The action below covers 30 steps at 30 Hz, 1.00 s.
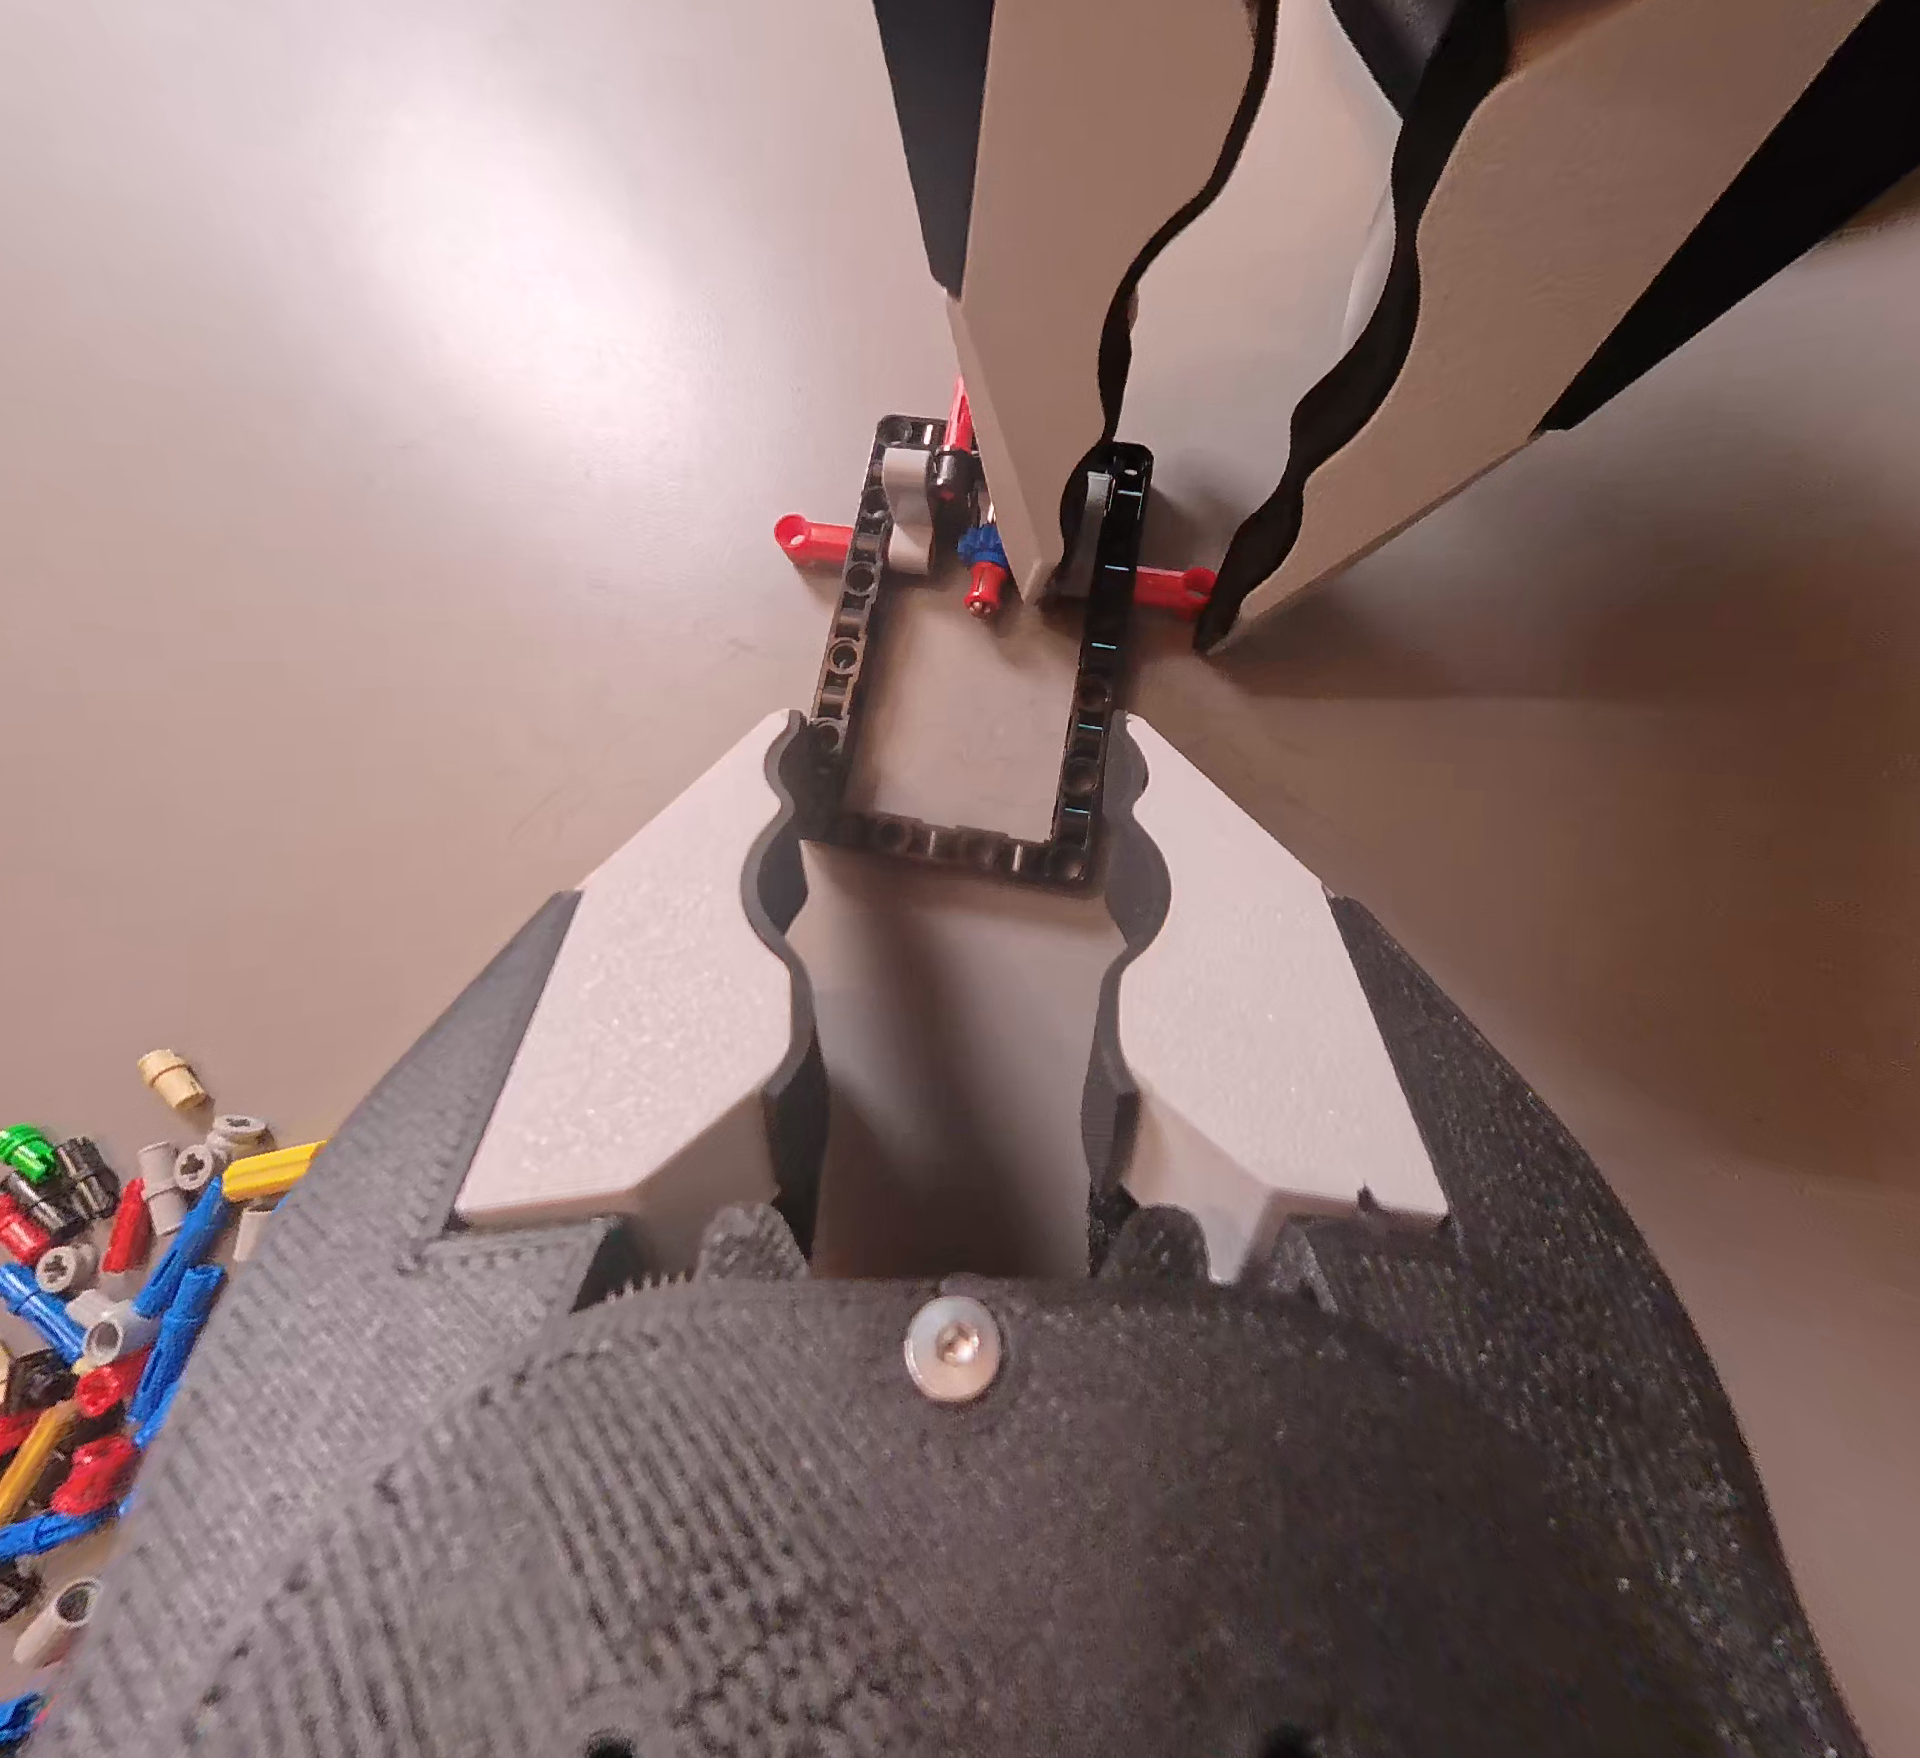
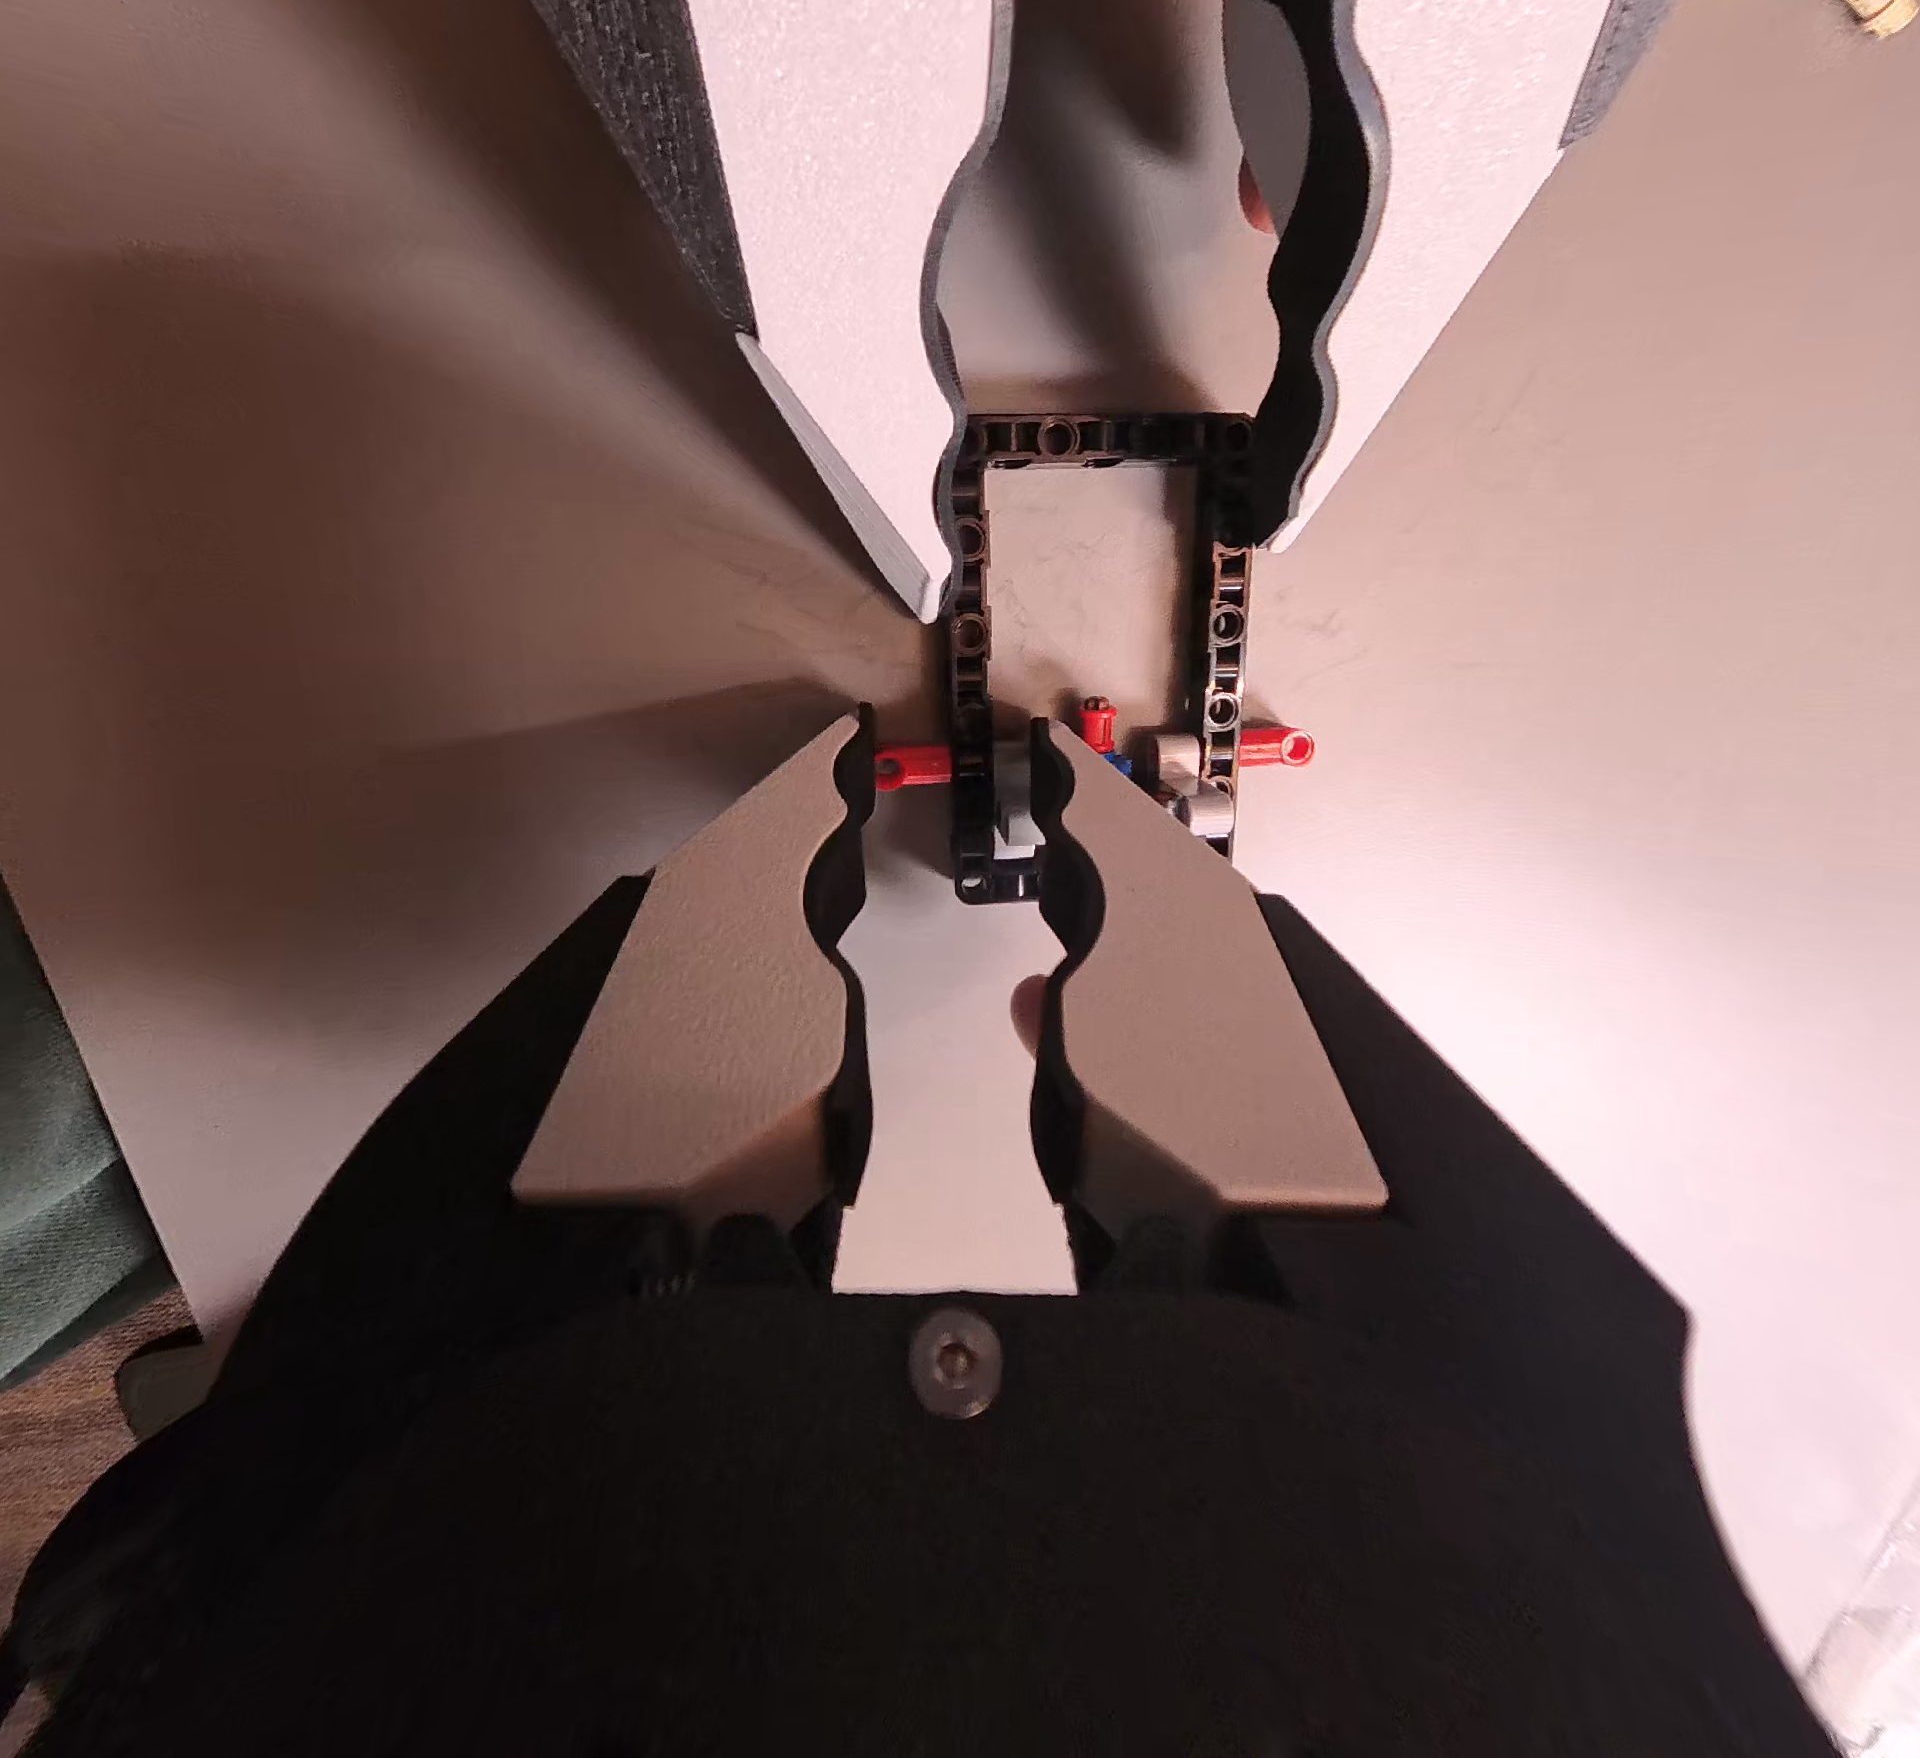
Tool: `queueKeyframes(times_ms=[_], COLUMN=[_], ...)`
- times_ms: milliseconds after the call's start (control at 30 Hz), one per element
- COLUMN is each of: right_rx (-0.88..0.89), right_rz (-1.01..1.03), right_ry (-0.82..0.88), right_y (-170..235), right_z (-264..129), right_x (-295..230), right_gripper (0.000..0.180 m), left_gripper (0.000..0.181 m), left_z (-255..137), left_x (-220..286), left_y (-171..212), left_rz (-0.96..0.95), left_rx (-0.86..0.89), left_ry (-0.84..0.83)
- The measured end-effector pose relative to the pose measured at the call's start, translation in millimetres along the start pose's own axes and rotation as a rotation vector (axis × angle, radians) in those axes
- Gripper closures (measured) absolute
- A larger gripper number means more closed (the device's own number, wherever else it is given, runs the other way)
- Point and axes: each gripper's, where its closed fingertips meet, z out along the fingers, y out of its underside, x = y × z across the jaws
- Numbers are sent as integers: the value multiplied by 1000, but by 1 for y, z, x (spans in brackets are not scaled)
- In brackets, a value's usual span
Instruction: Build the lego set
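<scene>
Smooth beige tabletop (image 1: 364,358), faintly glossy under a soft light, carries everything; a strip of green fabric and wood floor shows at its edge in the right wrist view

On it lies a black rectangular frame (image 1: 971,659) of holed beams, flat on the surface. The left gripper (image 1: 956,773) clamps the frame's near end across its width, wavy dark pads pressed on both long sides. The right gripper (image 2: 951,742) comes from the opposite end, about half open, straddling one long beam: one finger outside it, the other inside the frame, beside a grey connector (image 2: 1013,789). Whether it is actually pinching I cannot tell

As for progress, I judge the build early. Fitted so far: red pins (image 2: 1273,747) poking out from both long beams, a second grey connector (image 1: 909,508), a red axle (image 1: 958,420) and a small blue gear (image 1: 977,545). Most of the frame is bare, and a heap of loose parts (image 1: 94,1282) waits well apart: ribbed blue and yellow axles, grey bushes, red pins, a tan stub

Gripper bodies are rough, layered black print; finger faces matte grey with scalloped edges
</scene>
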Motion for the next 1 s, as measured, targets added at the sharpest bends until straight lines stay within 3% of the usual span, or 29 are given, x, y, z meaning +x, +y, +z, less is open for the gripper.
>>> queueKeyframes(times_ms=[100, 833, 933, 1000], right_rx=[5, 36, 27, -13], right_rz=[-15, 56, 37, -6], right_ry=[43, 52, -11, 17], right_y=[2, 2, 1, 4], right_z=[0, 0, -3, -3], right_x=[5, 0, -14, -13], right_gripper=[167, 167, 135, 137], left_gripper=[124, 124, 125, 125], left_z=[1, 1, 1, 1], left_x=[2, 7, 8, 8], left_y=[-1, -2, -2, -2], left_rz=[3, 11, 19, 22], left_rx=[2, -2, -5, -2], left_ry=[3, 8, 7, 10])
